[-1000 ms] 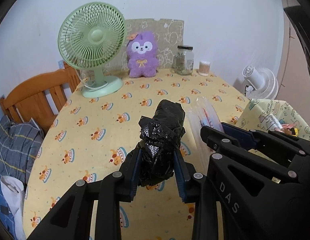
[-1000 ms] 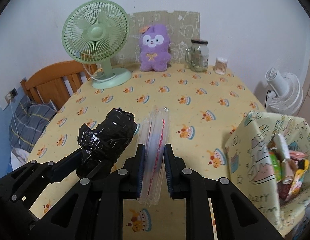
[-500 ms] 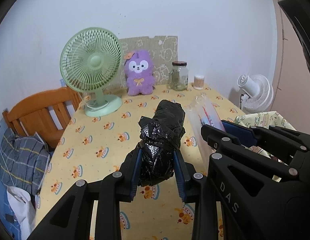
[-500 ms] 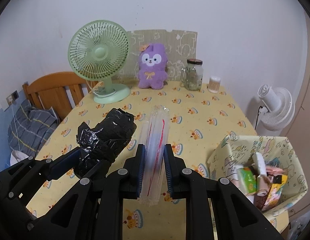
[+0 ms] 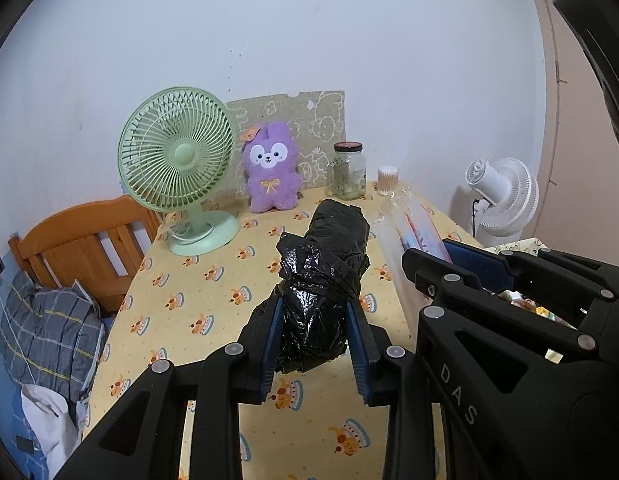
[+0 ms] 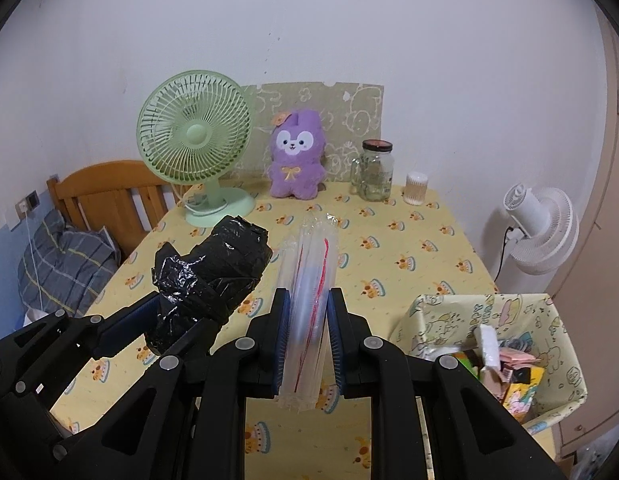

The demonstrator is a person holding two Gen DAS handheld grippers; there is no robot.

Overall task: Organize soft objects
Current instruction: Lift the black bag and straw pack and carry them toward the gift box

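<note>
While the left hand-held gripper (image 5: pixel 312 338) is squeezing a roll of black trash bags (image 5: pixel 323 280) between its blue pads, the right hand-held gripper (image 6: pixel 307 346) is pinching a clear roll of zip bags with a red stripe (image 6: pixel 309 300). Both are closed on their rolls, and both rolls are sticking out forward past the fingers, side by side, above the desk (image 6: pixel 409 248) with its yellow cake-print cloth. Neither roll is touching the cloth.

Taking the green desk fan (image 6: pixel 195 136) as the landmark: it is standing at the far left corner of the desk. Just right of the fan a purple plush bunny (image 6: pixel 296 156) is sitting against a patterned board; further right are standing a glass jar (image 6: pixel 374 172) and a small tub of cotton swabs (image 6: pixel 416 188). Well to the right of the fan and nearer the camera, a patterned storage bin (image 6: pixel 489 312) is sitting off the desk's right edge, holding assorted packets. A wooden chair (image 6: pixel 105 196) is standing left of the fan, and a white floor fan (image 6: pixel 541 228) is standing far to its right.
</note>
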